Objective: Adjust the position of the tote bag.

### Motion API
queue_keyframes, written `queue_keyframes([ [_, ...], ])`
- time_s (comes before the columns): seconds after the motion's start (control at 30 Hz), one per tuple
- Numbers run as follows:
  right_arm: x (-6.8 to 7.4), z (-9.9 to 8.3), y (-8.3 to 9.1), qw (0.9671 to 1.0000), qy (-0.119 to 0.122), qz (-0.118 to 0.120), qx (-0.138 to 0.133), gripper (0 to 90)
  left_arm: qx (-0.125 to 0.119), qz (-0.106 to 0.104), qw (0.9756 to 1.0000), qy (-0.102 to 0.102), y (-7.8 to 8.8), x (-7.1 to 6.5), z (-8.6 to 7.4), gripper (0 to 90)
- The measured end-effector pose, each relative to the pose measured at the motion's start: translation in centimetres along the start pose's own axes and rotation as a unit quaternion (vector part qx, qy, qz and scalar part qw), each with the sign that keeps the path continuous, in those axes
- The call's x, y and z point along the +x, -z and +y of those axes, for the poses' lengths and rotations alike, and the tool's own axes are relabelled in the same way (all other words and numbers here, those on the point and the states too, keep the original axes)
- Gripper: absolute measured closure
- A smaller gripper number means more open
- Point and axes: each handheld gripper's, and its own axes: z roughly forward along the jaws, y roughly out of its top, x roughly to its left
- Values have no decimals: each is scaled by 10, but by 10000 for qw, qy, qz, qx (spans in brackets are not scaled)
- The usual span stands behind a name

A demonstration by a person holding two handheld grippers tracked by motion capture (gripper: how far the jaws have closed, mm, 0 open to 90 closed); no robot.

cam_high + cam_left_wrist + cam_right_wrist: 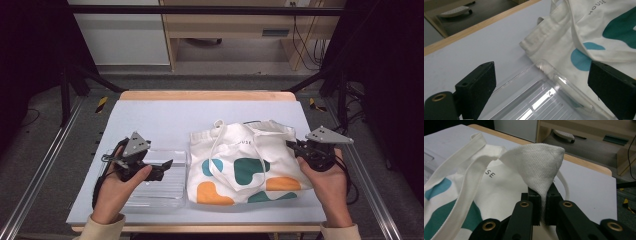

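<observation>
1. Here, the cloth bag (247, 162) is seen lying flat on the table, right of centre, its printed side up with teal, blue and orange blobs, and its handles (220, 145) draped loose over the front.
2. The right gripper (296, 146) is clamped on the far right corner of the bag; in the right gripper view a peak of white weave (541, 167) is pinched between the two closed jaws and stands up above them.
3. The left gripper (167, 164) is held released, its jaws wide apart, over the clear plastic tray (165, 192) at the left of the bag; nothing is touched by its pads (477, 86).
4. The step in hand is judged to be lifting or spreading the bag by that corner. The pinch is best kept deep in the cloth, since only a small fold is held and it could slip out under a sharp pull.
5. The pull is best made slowly and outward to the right, so that the loose handles are not dragged across the tray.
6. The tray edge touches or slightly overlaps the bag's left side (544, 50); the free gripper could be used to steady that side or take a second corner.
7. The work surface is a pale grey-blue mat (165, 115) on a wooden table (205, 95), framed by metal rails (45, 165).
8. Beyond the far edge, a grey floor, pale wooden furniture (225, 25) and hanging cables (310, 45) are seen.
</observation>
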Motion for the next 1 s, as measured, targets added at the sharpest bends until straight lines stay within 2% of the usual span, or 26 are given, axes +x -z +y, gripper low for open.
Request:
queue_keyframes([
  [0.03,2,-1,2,10000,39,33,-32,861,-26,-19,10000,6,-4,-3,4,82],
  [0.1,5,-5,5,9999,77,94,-77,861,70,-73,9999,-114,-14,-7,12,82],
  [0.3,9,-13,13,9995,141,239,-145,861,242,-383,9983,-373,-47,-23,38,87],
  [0.43,8,-19,15,9993,93,303,-195,861,364,-499,9965,-566,-70,-32,57,92],
  [0.6,6,-21,16,9993,52,326,-185,860,445,-549,9950,-712,-90,-39,72,98],
  [1.0,8,-24,19,9993,32,318,-198,859,413,-663,9948,-655,-110,-42,82,107],
])
